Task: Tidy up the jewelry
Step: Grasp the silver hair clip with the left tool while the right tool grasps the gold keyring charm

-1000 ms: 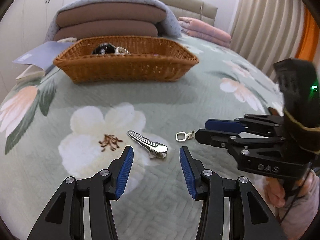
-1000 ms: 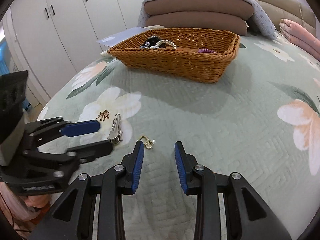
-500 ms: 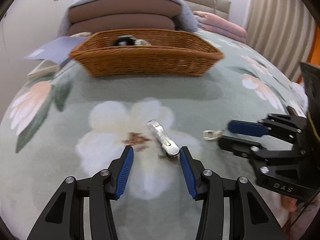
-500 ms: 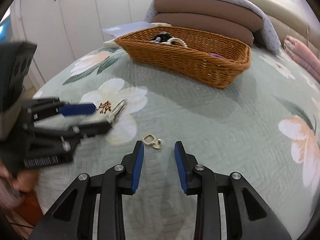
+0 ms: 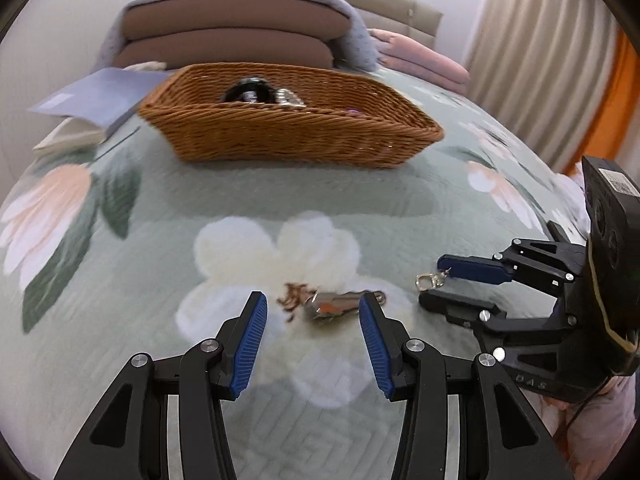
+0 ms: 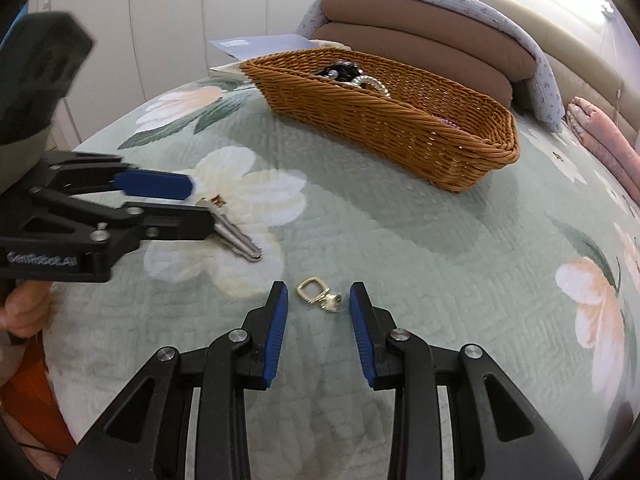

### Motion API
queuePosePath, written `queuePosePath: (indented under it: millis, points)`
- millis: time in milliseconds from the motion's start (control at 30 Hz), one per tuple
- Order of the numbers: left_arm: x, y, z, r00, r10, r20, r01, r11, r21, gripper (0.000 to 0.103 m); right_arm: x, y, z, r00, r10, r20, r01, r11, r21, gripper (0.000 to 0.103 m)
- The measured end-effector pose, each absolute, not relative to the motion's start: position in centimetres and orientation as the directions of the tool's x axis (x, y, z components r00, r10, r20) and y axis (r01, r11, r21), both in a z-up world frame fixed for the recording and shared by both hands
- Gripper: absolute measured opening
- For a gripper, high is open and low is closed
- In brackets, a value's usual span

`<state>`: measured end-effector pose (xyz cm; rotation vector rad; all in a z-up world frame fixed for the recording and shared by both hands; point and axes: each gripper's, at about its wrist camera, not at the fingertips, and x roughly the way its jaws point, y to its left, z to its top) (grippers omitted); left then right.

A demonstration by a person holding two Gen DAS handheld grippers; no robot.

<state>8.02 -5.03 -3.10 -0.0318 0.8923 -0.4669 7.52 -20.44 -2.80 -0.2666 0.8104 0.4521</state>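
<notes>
A silver hair clip point(image 5: 336, 306) lies on the floral bedspread between the fingertips of my left gripper point(image 5: 312, 308), which stands open; the pads do not press on it. A small gold clasp-like trinket point(image 6: 308, 290) lies between the tips of my right gripper point(image 6: 319, 292), also open and not touching it. In the left wrist view the right gripper point(image 5: 434, 282) comes in from the right around the trinket point(image 5: 426, 280). The right wrist view shows the left gripper point(image 6: 200, 204) over the clip point(image 6: 236, 236). The wicker basket point(image 5: 288, 140) point(image 6: 380, 120) behind holds several pieces of jewelry.
Stacked brown pillows point(image 5: 228, 40) under a grey blanket sit behind the basket. A book and papers point(image 5: 88, 100) lie to its left, folded pink bedding point(image 5: 424, 64) to its right. White wardrobe doors point(image 6: 160, 20) stand beyond the bed's edge. A hand point(image 6: 16, 312) holds the left gripper.
The left gripper has slid over the bedspread until the hair clip lies between its fingers. The right gripper has rolled and shifted, bringing the gold trinket between its tips. Neither has closed.
</notes>
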Motion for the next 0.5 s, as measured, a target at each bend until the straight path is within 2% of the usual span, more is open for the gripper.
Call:
queuePosePath:
  millis: [200, 400, 500]
  points:
    - [6.4, -6.0, -3.3, 0.422, -0.516, -0.745, 0.521, 0.811, -0.267, 0.049, 6.0, -19.6, -2.8, 0.592, 0.309, -0.744, -0.528, 0.847, -0.068, 0.035]
    - [7.4, -5.9, -3.0, 0.489, -0.421, -0.764, 0.481, 0.861, -0.167, 0.049, 6.9, -20.3, -2.8, 0.598, 0.29, -0.747, -0.482, 0.875, -0.047, 0.035]
    - [8.3, -6.9, -2.8, 0.499, -0.376, -0.781, 0.523, 0.849, -0.075, 0.049, 6.8, -19.4, -3.0, 0.614, 0.252, -0.748, -0.476, 0.874, -0.096, 0.035]
